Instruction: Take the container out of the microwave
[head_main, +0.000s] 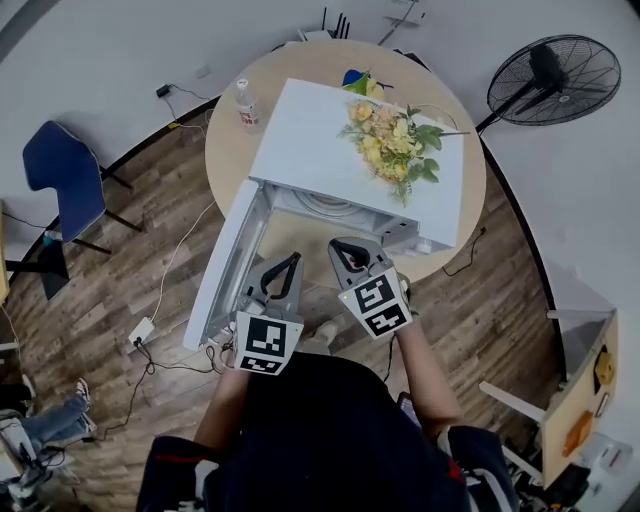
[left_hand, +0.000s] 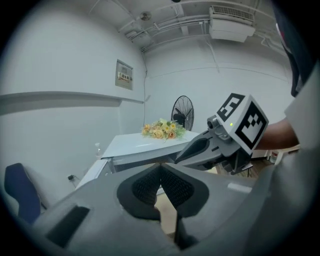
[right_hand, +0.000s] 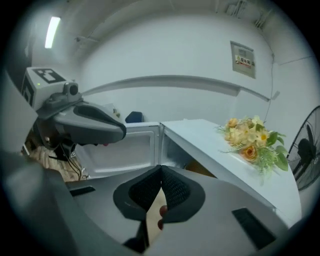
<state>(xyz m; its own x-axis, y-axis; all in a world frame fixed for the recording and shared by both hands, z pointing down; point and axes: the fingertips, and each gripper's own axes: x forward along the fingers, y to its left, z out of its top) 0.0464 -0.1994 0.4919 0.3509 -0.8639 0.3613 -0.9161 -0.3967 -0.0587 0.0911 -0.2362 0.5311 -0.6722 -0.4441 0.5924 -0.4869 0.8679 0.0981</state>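
Two grippers hang before the open microwave in the head view, the left gripper beside the swung-out door, the right gripper at the cavity's front edge, where a round pale rim shows, container or not I cannot tell. In the left gripper view its jaws are clenched on nothing, tilted slightly down. In the right gripper view the jaws are closed, empty, facing the open cavity with free room ahead.

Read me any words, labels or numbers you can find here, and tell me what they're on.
Nothing here can be read as text.
Wall sign: print too small and blurred to read.
Bottle: label too small to read.
Square markers: black-and-white patterns only, no letters or numbers.
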